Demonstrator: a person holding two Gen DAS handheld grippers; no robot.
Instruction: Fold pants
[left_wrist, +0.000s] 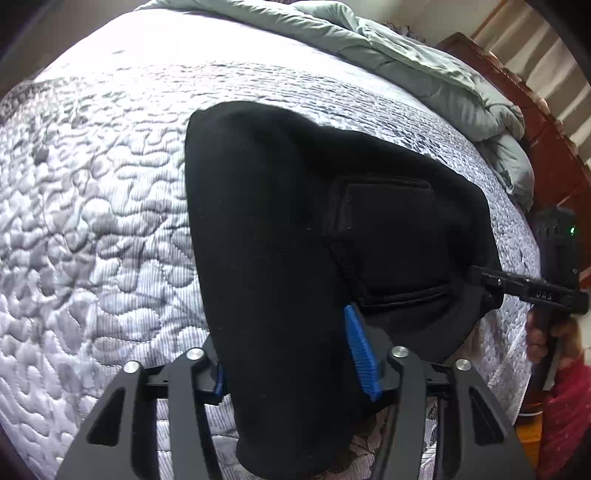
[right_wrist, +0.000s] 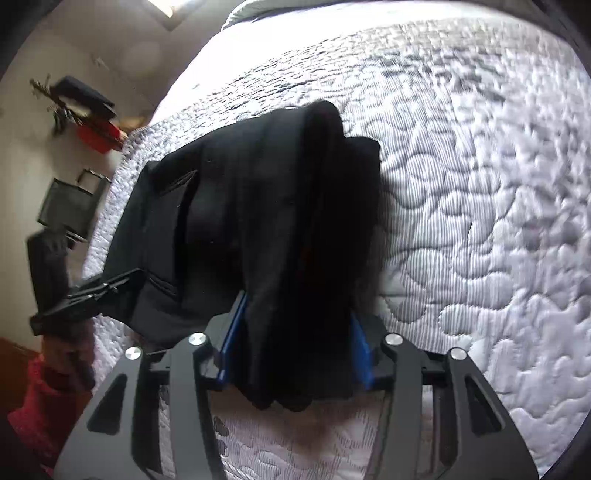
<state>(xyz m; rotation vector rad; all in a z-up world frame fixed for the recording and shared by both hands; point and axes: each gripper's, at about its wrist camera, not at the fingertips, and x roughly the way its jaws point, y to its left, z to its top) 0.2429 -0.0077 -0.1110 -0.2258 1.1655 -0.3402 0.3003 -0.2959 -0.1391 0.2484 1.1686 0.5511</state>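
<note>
Black pants (left_wrist: 295, 221) lie folded in a thick bundle on the quilted bed, a back pocket (left_wrist: 388, 240) facing up. My left gripper (left_wrist: 284, 343) straddles the near end of the bundle. Its blue pads (left_wrist: 360, 350) stand apart, the ribbed face of one showing, and cloth lies loose between them. The right wrist view shows the same pants (right_wrist: 258, 203), with my right gripper (right_wrist: 297, 314) astride another bunched end, blue pads (right_wrist: 232, 332) on either side and not squeezing. Each gripper also appears in the other's view at the pants' edge: right gripper (left_wrist: 480, 280), left gripper (right_wrist: 107, 284).
A white-and-grey quilt (left_wrist: 92, 221) covers the bed. A crumpled grey-green duvet (left_wrist: 424, 66) lies along the far side against a wooden bed frame (left_wrist: 535, 122). A hand (left_wrist: 546, 339) with a red sleeve (left_wrist: 569, 413) holds the right gripper. Beyond the bed's left edge is a red box (right_wrist: 99, 136).
</note>
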